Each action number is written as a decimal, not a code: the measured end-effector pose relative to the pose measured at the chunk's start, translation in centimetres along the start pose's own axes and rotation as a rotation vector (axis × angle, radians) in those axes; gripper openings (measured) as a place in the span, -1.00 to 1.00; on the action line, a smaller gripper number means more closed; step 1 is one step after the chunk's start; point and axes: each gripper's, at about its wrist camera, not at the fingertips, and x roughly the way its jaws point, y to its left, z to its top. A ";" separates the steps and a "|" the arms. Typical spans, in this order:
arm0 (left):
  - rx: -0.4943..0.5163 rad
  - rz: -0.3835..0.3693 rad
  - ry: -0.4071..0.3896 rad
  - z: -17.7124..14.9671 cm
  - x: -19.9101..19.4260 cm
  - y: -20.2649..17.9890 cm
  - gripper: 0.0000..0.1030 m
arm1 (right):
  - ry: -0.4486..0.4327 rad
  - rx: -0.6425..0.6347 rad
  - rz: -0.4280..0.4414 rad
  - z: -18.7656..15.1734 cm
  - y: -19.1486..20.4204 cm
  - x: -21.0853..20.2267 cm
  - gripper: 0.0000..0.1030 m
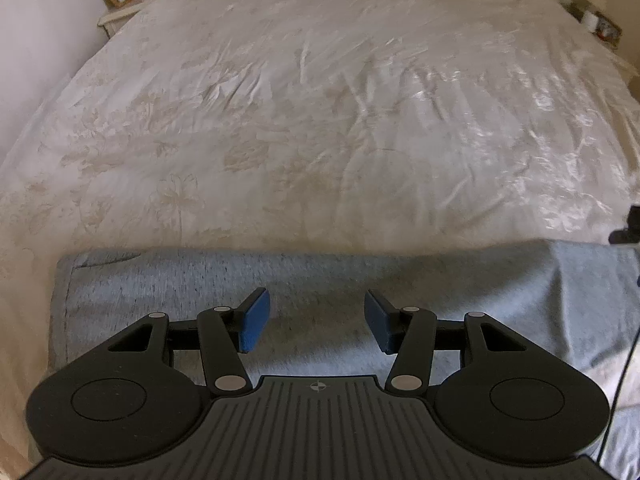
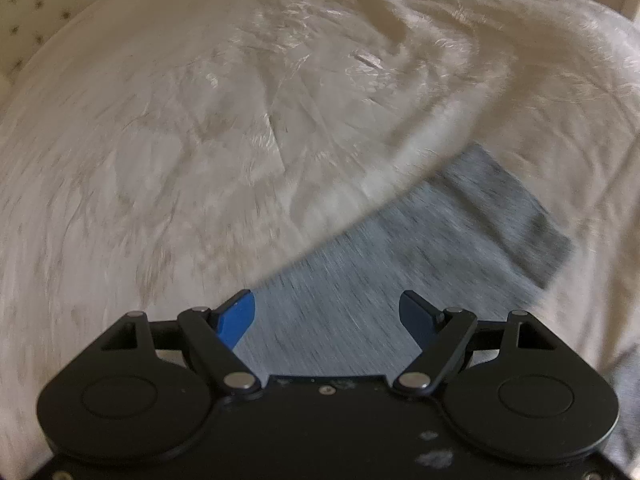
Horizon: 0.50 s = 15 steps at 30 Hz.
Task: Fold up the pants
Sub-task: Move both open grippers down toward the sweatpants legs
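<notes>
Grey pants (image 1: 192, 292) lie flat across the near edge of a bed with a cream satin cover (image 1: 312, 112). My left gripper (image 1: 316, 320) is open and empty, hovering over the pants' middle. In the right wrist view, one grey pant leg (image 2: 360, 280) runs away to the right and ends in a darker cuff (image 2: 516, 216). My right gripper (image 2: 328, 322) is open and empty above that leg. The right view is blurred by motion.
A bedside table (image 1: 120, 12) with a photo frame and a clock stands at the far left. Another with small items (image 1: 600, 26) stands at the far right. A wall runs along the bed's left side. A dotted pillow (image 2: 44, 4) lies at the upper left.
</notes>
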 end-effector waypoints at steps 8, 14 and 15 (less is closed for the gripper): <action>-0.028 0.011 0.058 1.0 3.8 1.5 0.00 | 0.078 0.096 -0.144 2.5 1.9 7.8 0.59; -0.067 -0.008 0.092 1.2 5.6 2.2 0.00 | 0.133 0.048 -0.173 0.8 1.1 8.1 -0.93; -0.078 -0.017 0.097 1.3 5.7 2.3 0.00 | 0.144 0.061 -0.146 0.4 0.5 7.5 -0.92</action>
